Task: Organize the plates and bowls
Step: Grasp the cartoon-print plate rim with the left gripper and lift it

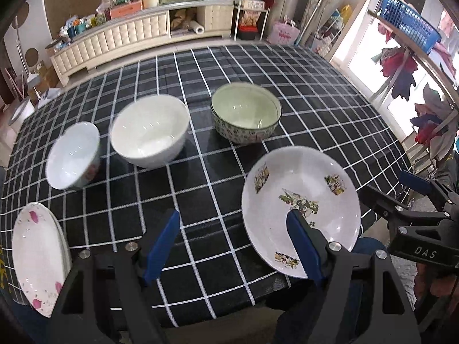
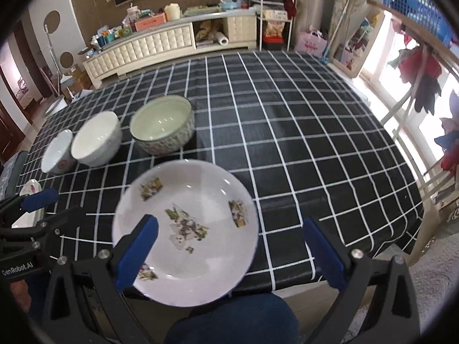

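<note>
A white plate with floral prints [image 1: 301, 200] [image 2: 200, 209] lies at the table's front edge, its near rim reaching past the edge. My left gripper [image 1: 233, 246] is open, its right finger over the plate's near part. My right gripper [image 2: 229, 255] is open wide, its left finger above the plate's left side. A stack of pink-flowered plates [image 1: 37, 258] [image 2: 31, 189] sits front left. Behind stand a small flowered bowl [image 1: 73, 154] [image 2: 57, 152], a white bowl [image 1: 149, 130] [image 2: 96, 137] and a green patterned bowl [image 1: 246, 111] [image 2: 162, 126], all upright and apart.
The table wears a black cloth with white checks [image 1: 200, 200] [image 2: 301, 143]. A person's leg in blue trousers [image 2: 229, 315] is below the front edge. A cream cabinet [image 2: 160, 46] stands beyond the table, a clothes rack [image 2: 424, 66] to the right.
</note>
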`<move>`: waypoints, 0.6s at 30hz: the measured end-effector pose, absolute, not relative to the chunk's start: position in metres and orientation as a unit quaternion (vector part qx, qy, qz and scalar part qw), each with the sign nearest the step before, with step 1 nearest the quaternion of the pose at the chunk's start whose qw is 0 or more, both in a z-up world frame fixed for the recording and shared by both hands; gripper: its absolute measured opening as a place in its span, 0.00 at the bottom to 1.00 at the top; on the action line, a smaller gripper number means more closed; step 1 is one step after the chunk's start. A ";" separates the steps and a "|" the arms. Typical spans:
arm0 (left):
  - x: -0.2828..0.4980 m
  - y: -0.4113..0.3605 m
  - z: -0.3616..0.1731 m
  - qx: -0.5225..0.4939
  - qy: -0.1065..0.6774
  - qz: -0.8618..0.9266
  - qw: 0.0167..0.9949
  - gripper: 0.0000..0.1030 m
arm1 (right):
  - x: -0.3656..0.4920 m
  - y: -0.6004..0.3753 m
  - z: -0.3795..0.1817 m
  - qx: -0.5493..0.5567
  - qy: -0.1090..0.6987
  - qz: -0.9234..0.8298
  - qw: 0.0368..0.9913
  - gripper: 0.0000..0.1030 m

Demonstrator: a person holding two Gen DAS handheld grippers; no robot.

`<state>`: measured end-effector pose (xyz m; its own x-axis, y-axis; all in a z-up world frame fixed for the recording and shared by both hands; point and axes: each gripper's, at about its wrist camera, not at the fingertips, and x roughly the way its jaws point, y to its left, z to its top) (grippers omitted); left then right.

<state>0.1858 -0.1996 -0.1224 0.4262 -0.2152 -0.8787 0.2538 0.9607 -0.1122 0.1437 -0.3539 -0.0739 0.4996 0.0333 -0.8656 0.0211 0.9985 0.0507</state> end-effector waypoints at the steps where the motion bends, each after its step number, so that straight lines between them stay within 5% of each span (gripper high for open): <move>1: 0.188 -0.202 -0.126 0.021 0.520 -0.139 0.843 0.73 | 0.145 -0.355 -0.077 0.027 0.503 0.003 0.864 0.99; 5: 0.192 -0.211 -0.140 0.043 0.523 -0.139 0.840 0.72 | 0.154 -0.362 -0.094 0.020 0.519 -0.002 0.854 0.82; 10: 0.199 -0.220 -0.160 0.052 0.546 -0.147 0.823 0.49 | 0.161 -0.370 -0.115 0.035 0.546 0.004 0.837 0.60; 12: 0.201 -0.222 -0.168 0.051 0.555 -0.150 0.817 0.29 | 0.163 -0.371 -0.119 0.033 0.548 0.006 0.835 0.54; 18: 0.205 -0.225 -0.189 0.047 0.579 -0.156 0.799 0.19 | 0.164 -0.373 -0.127 0.028 0.555 0.015 0.831 0.37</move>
<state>0.2047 -0.2250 -0.1889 0.2817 -0.1949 -0.9395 0.3040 0.9468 -0.1052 0.1636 -0.3735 -0.1272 0.3834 0.0560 -0.9219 0.0072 0.9979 0.0637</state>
